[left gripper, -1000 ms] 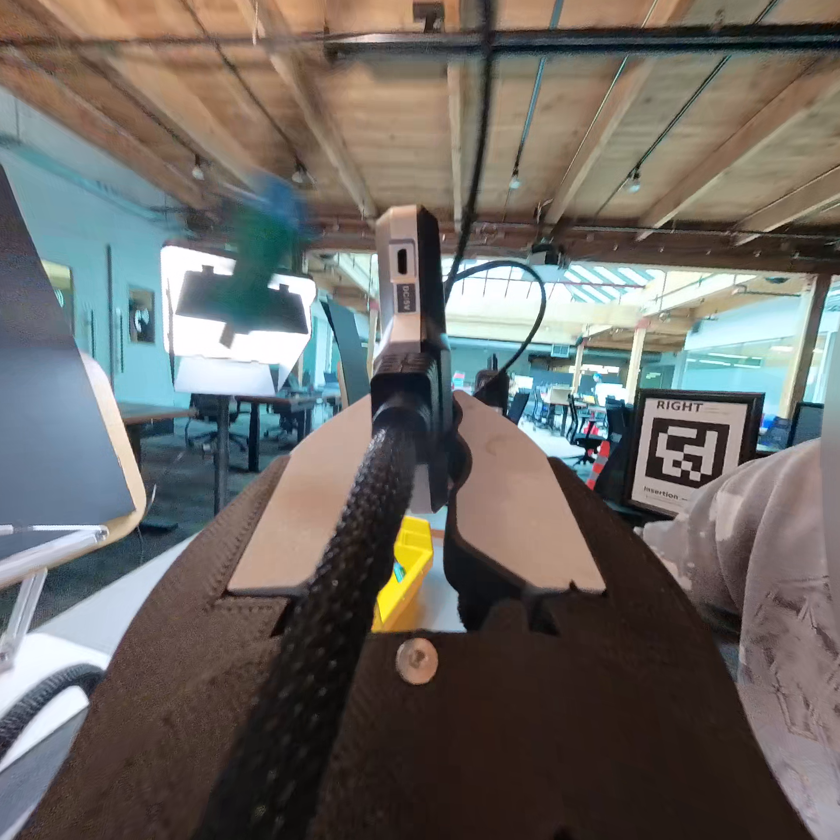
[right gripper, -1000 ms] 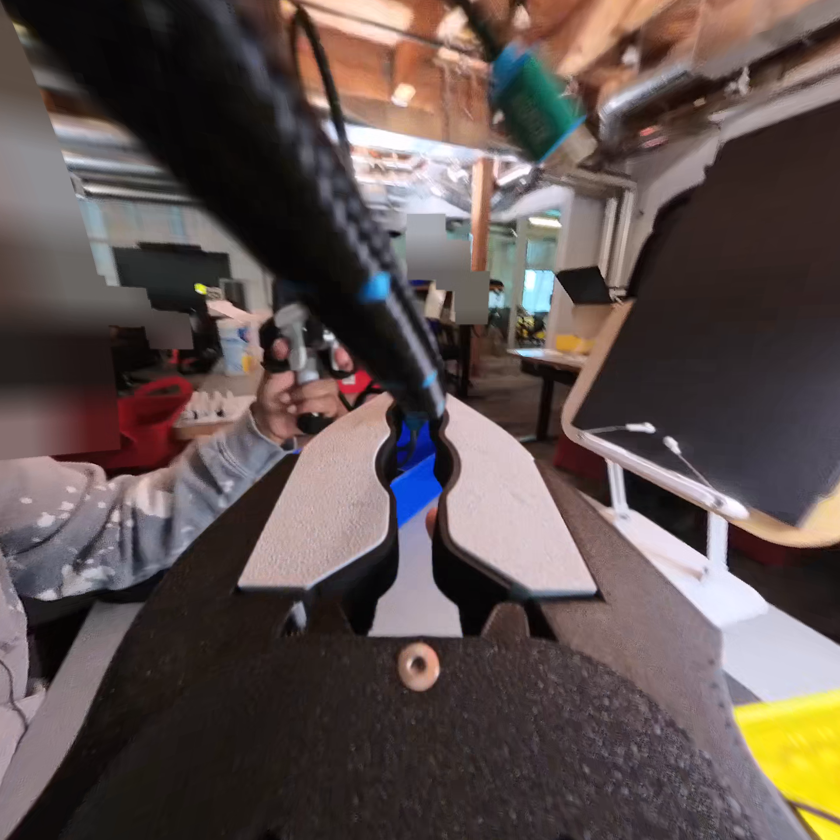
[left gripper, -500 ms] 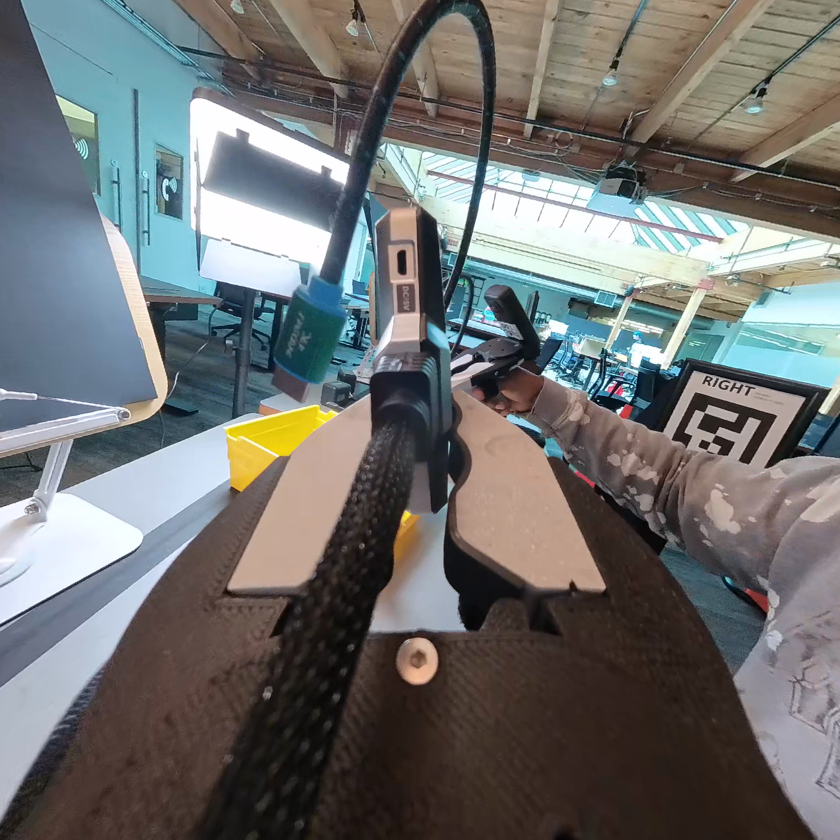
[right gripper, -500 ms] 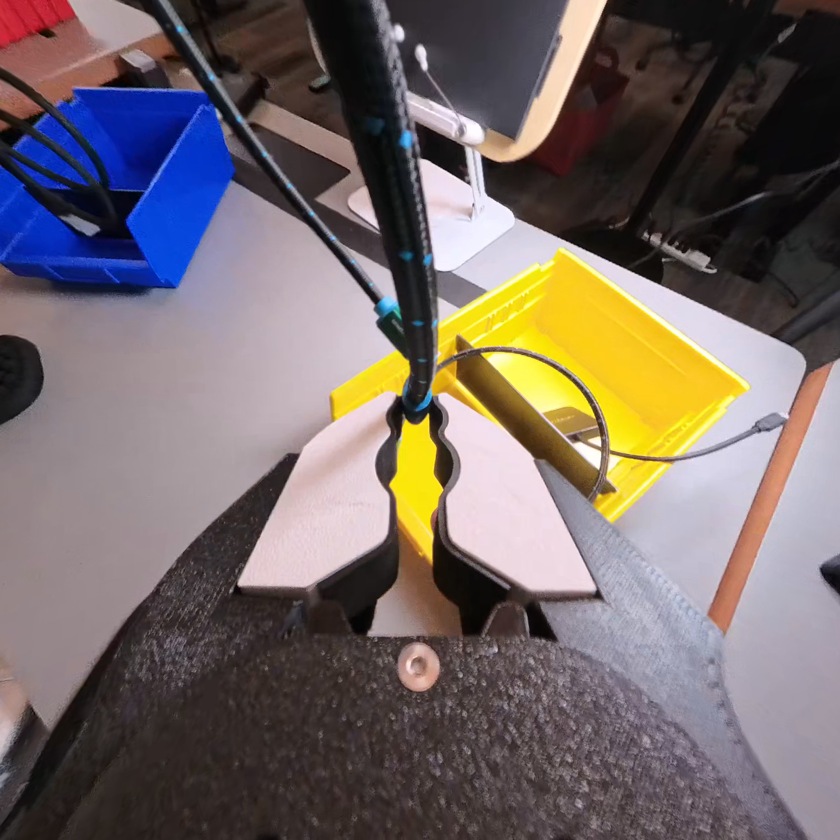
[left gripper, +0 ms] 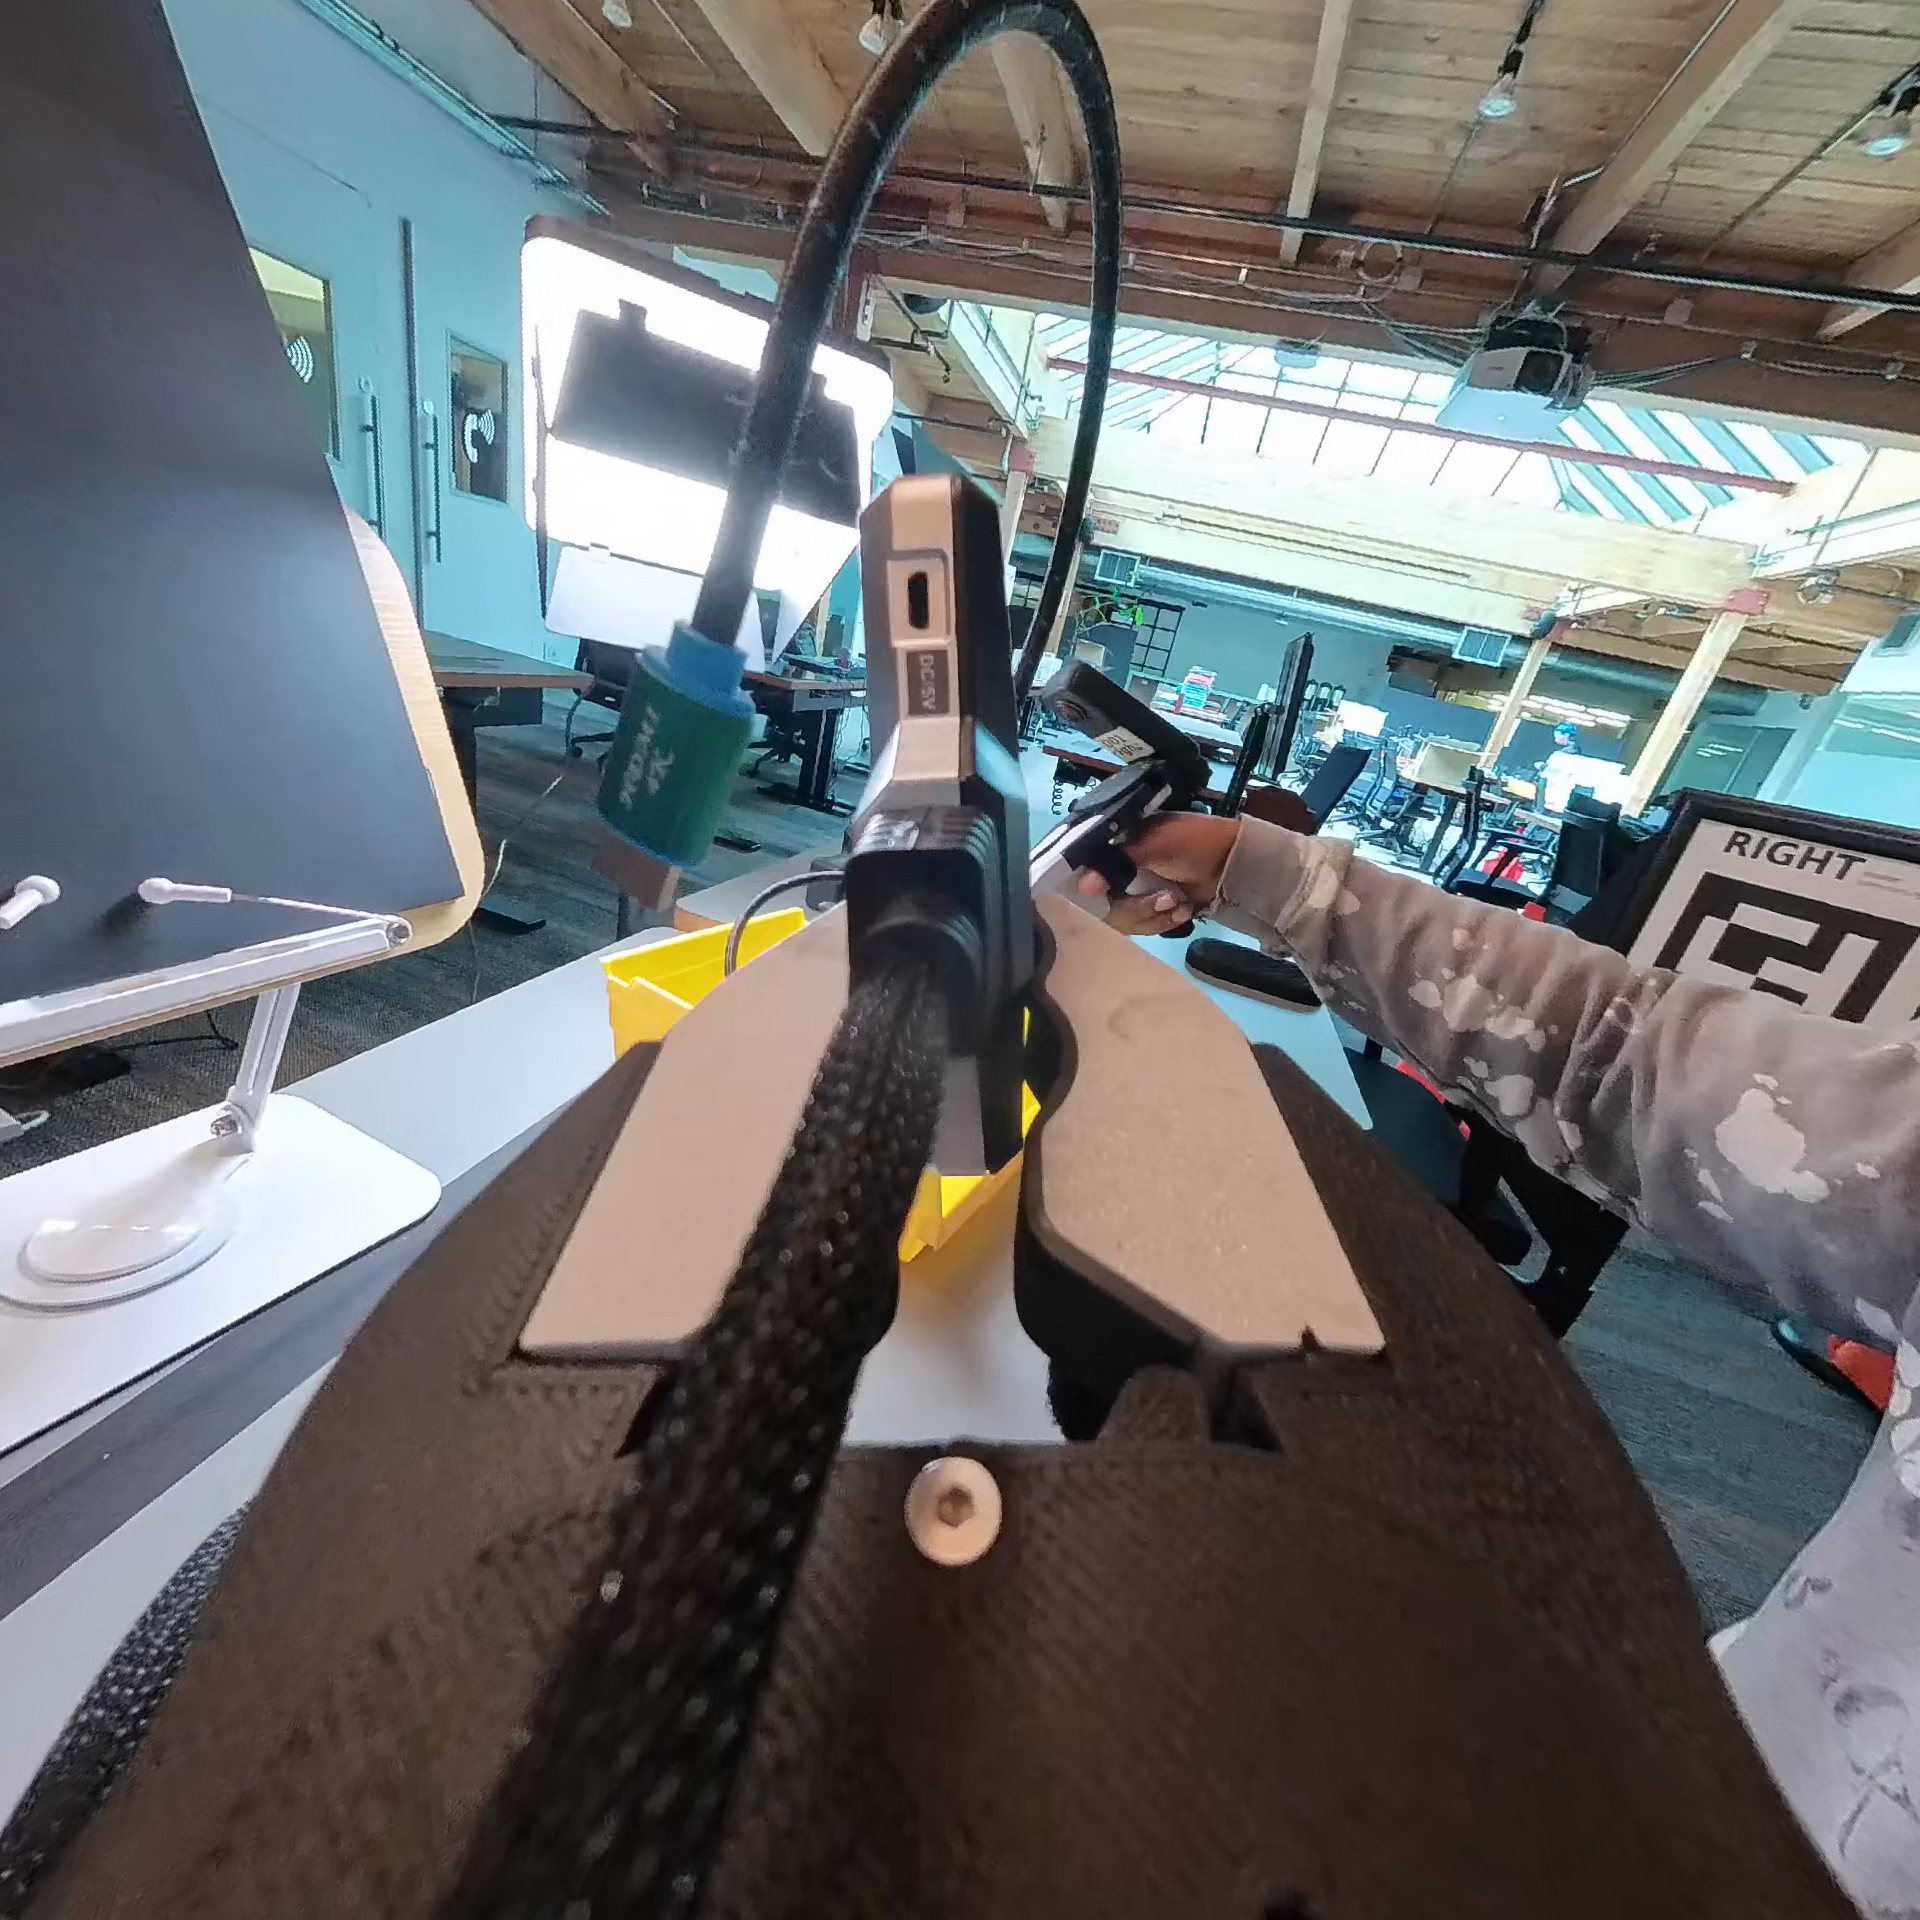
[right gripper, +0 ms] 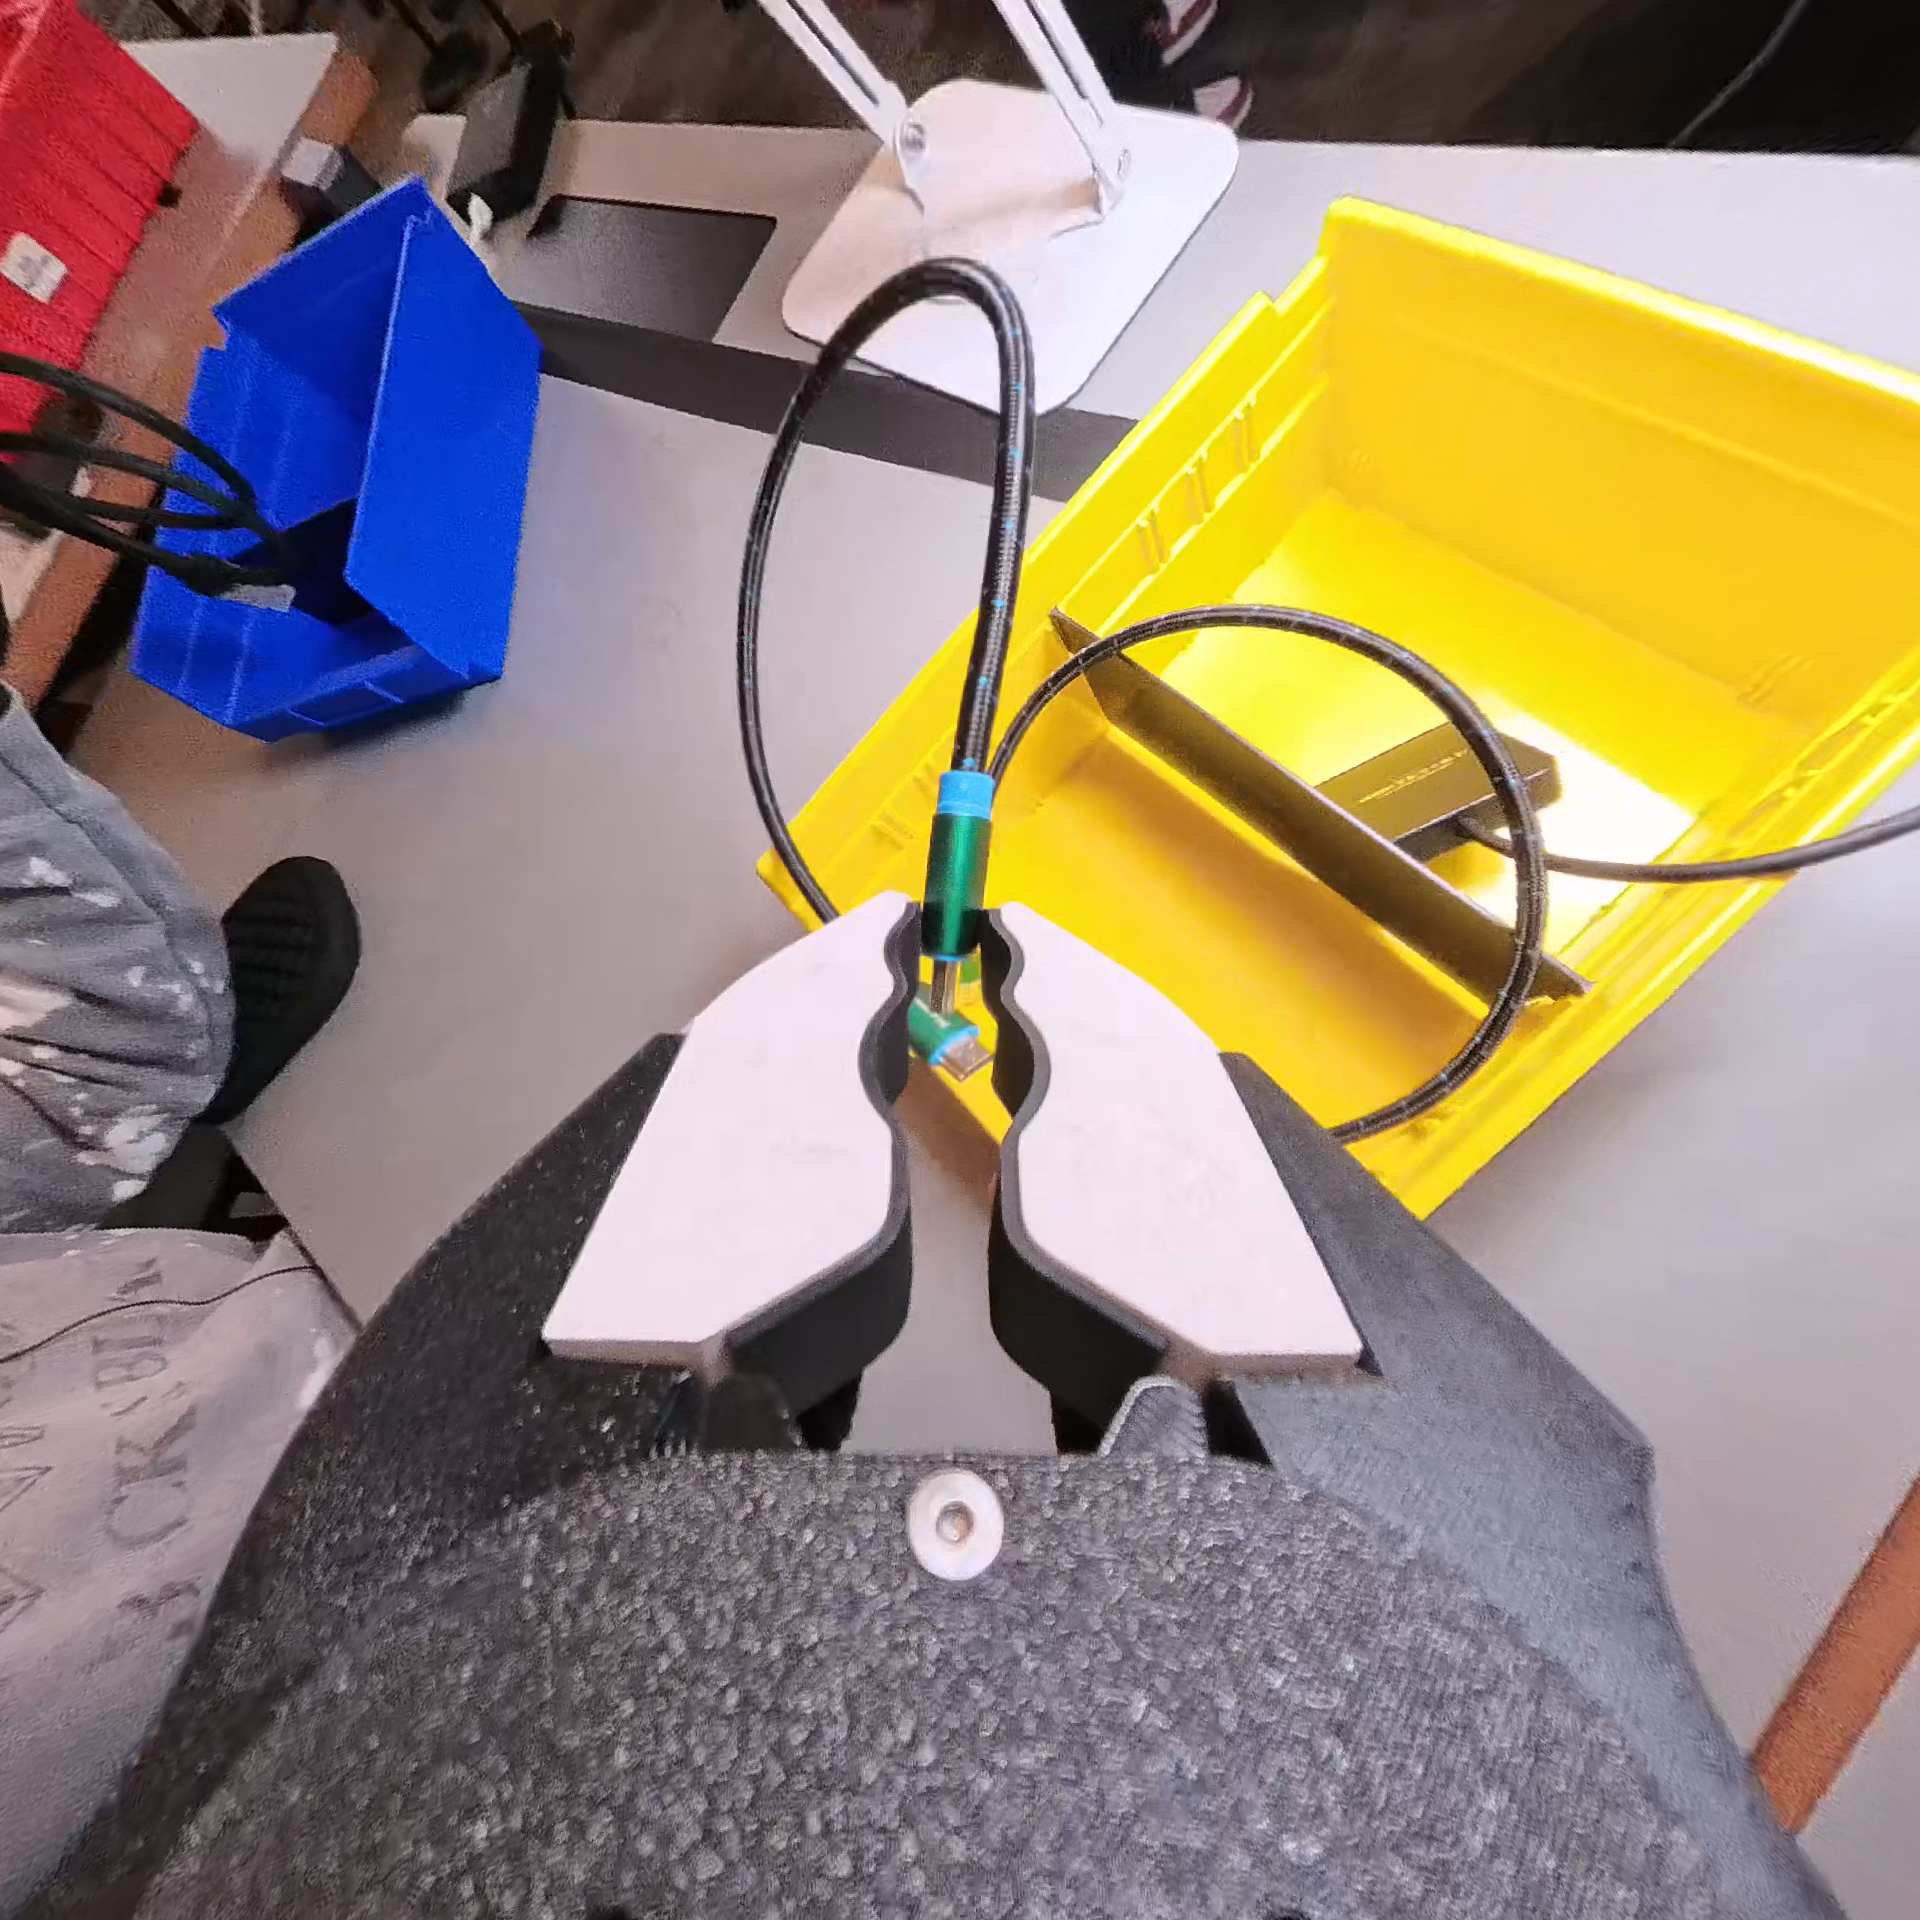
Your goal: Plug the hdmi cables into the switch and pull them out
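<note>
Left gripper [left gripper: 1003,997]: my jaws are clenched on the switch [left gripper: 940,748], which I hold upright, raised above the table [left gripper: 499,1081].
Switch: slim box, silver face, black edge, one small oval port near its top.
Black cable [left gripper: 790,1278]: thick, braided, matte; its black moulded plug is seated in the switch's lower end, and it trails back over my left finger.
Right gripper [right gripper: 948,940]: my jaws are nearly closed, grasping the green plug [right gripper: 956,883] at the very tips; only a narrow gap remains between the pads.
Green plug: metallic green barrel with a light-blue collar and a bare metal tip. In the left wrist view it hangs just left of the switch, not inserted.
Green cable [right gripper: 987,582]: thin, black braid flecked with blue, looped above the table.
Second green plug [right gripper: 943,1039]: lies below my right jaws.
Pads [right gripper: 1132,1174]: flat, pale grey, fine-grained, wavy inner edges.
Yellow bin [right gripper: 1558,343]: glossy plastic, black divider, a flat black box inside.
Blue bin [right gripper: 416,436]: well to the left, holding black cables.
</note>
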